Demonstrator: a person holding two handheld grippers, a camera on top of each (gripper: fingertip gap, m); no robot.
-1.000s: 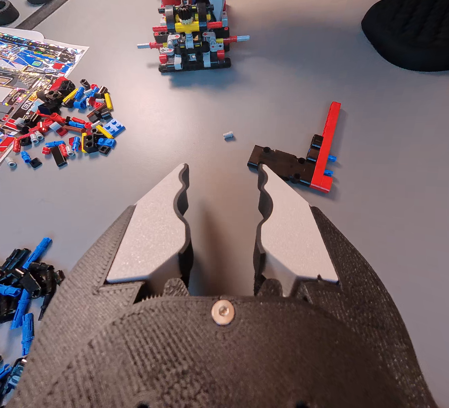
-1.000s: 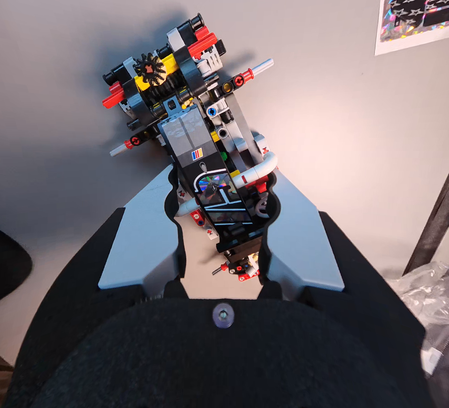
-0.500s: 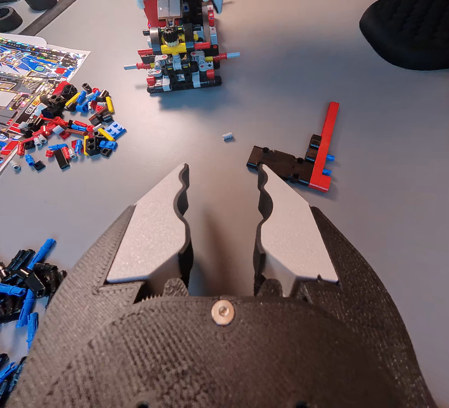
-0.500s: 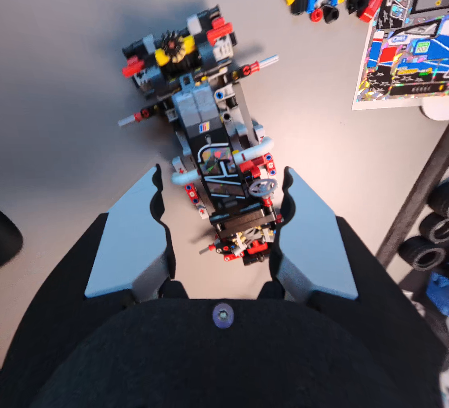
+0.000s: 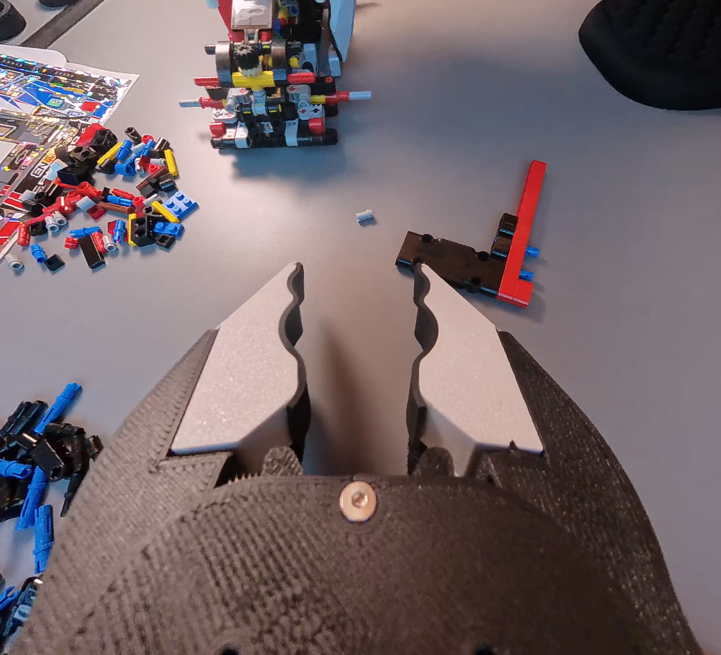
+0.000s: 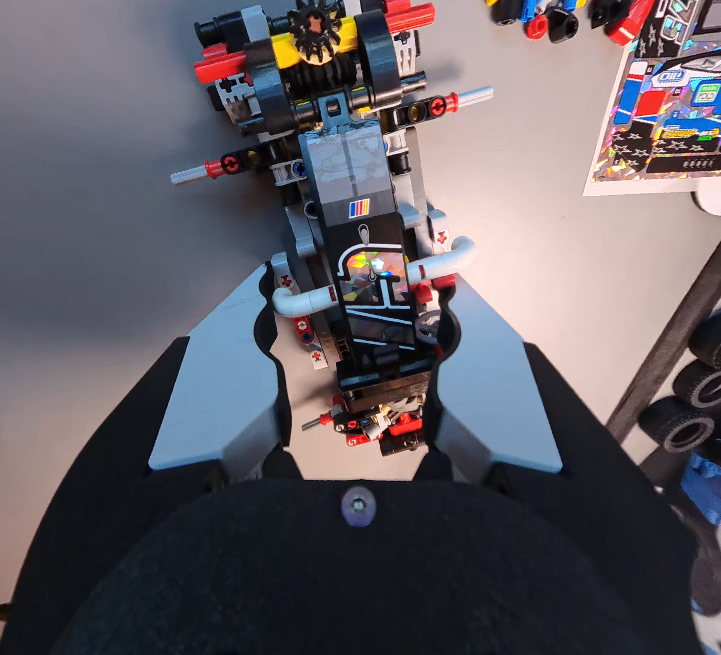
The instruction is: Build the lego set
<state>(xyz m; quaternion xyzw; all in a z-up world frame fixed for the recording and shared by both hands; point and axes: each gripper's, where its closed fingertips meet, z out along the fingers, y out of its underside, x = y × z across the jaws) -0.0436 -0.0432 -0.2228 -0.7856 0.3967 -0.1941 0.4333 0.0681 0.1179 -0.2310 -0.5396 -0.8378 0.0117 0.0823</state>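
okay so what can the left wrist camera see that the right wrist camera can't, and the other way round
Only the left wrist view shows the open, empty left gripper, the black-and-red L-shaped piece beside its right fingertip, a tiny grey pin, a black and blue parts heap and a dark cushion.

Only the right wrist view shows the car chassis from above, including its black gear and steering wheel.

Both show the car chassis, the right gripper closed around it, the mixed loose parts, the sticker sheet, the tyres and the grey table.
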